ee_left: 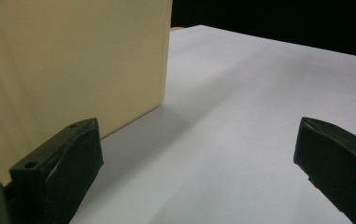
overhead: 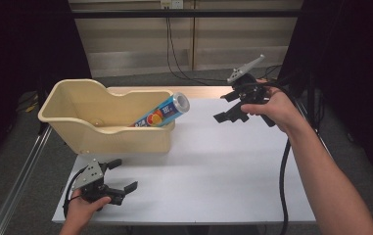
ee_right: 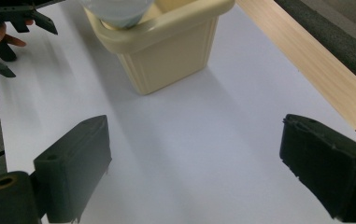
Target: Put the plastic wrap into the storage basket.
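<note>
Left gripper (overhead: pixel 123 175): nearest us, in front of the tub (overhead: pixel 120 138), low over the table (overhead: pixel 213 166); jaws wide, empty.
Can (overhead: pixel 163 112): we note it leaning inside the tub, top past the right rim.
Axis: slants up-right (toward the right gripper).
Right gripper (overhead: pixel 227 107): right of the tub, nearer the can; jaws spread, empty, hand raised.

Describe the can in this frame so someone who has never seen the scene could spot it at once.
Start at the white table and find the cream plastic bin at its far left. The can lies tilted inside it, its silver top poking over the bin's right-hand rim. It is the one brightly printed thing here: blue with orange and red markings, apart from both open grippers.
</note>
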